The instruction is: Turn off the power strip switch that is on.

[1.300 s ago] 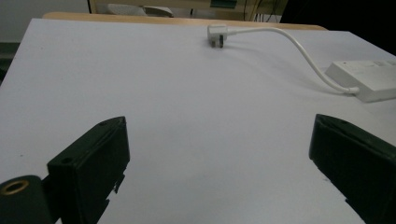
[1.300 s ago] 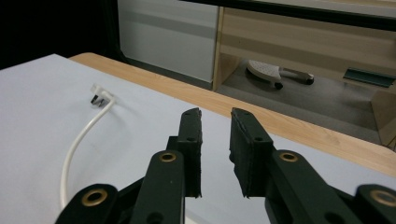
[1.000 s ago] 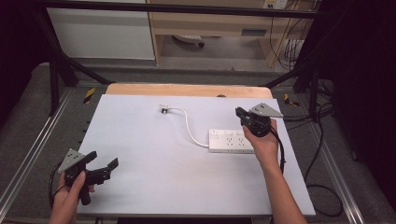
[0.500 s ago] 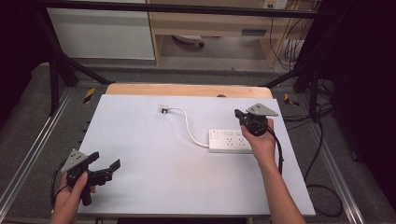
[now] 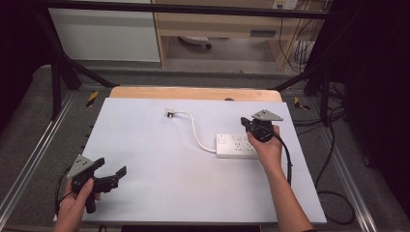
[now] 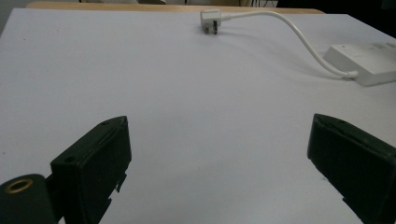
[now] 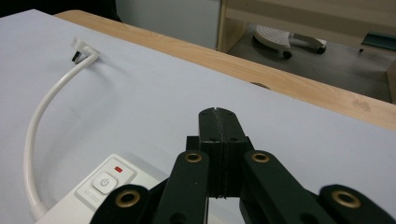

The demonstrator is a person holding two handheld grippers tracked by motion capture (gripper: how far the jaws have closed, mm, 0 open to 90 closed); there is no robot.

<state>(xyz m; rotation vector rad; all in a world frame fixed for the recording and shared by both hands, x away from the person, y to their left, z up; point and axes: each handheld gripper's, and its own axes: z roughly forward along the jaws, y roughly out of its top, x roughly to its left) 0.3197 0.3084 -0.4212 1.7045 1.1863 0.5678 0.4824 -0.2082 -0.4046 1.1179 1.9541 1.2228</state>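
Two grippers are out on the white counter (image 5: 159,164), each held in a person's hand. The left gripper (image 5: 112,175) sits low at the near left corner, and its two black jaws are spread wide apart with nothing between them. In the left gripper view only bare white counter lies between the jaws. The left hand (image 5: 77,200) holds it from below, and a thin black cable trails off beside the wrist. The right gripper (image 5: 247,124) is far over on the right side, well apart from the left one. Its jaws are pressed tight together and they hold nothing. It hangs just above the right end of a white power strip (image 5: 237,146), and the right hand (image 5: 268,147) covers that end of the strip. In the right gripper view the strip's round power button (image 7: 104,180) and a small red light (image 7: 117,170) sit just below and to the left of the closed jaws. A white cord (image 5: 196,130) bends away from the left end of the strip and runs up to a white plug (image 5: 170,113) that lies near the far edge of the counter. Nothing lies between the left gripper and the plug. Behind the white top is a strip of bare wood (image 5: 193,93). More black cables (image 5: 333,203) lie on the grey floor to the right.
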